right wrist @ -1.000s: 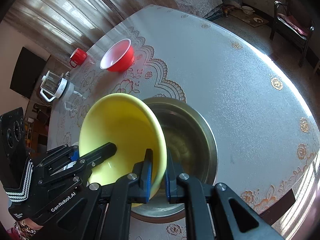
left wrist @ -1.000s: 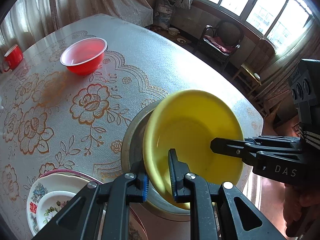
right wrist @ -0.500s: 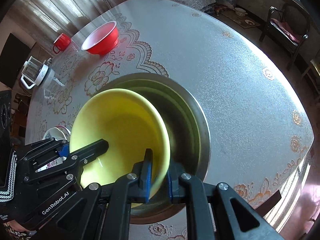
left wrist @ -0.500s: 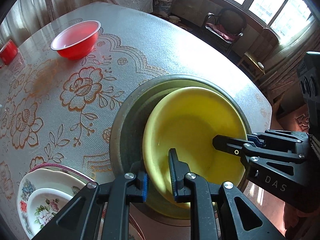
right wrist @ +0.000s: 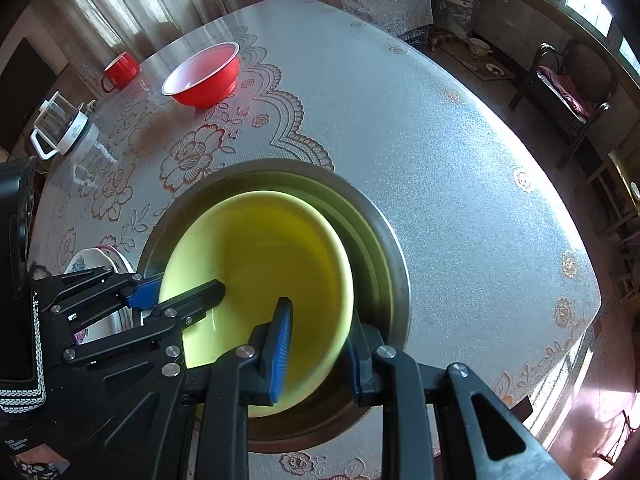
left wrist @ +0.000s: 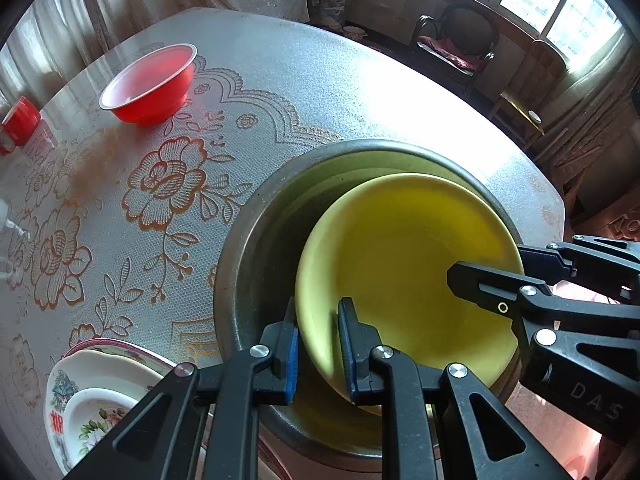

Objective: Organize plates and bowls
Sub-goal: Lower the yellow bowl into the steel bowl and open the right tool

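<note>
On the table [right wrist: 440,152], yellow bowl's [right wrist: 260,256] rim sits between right claw's [right wrist: 316,344] just-opened jaws; left claw [left wrist: 318,344] grips it.

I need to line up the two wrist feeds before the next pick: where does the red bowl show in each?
Left wrist: the red bowl sits upper left, far across the table, with the red mug at the left edge.
Right wrist: the red bowl sits upper left of centre, the red mug just left of it.
Shared landmark: the steel basin holding the yellow bowl, low in both.
</note>
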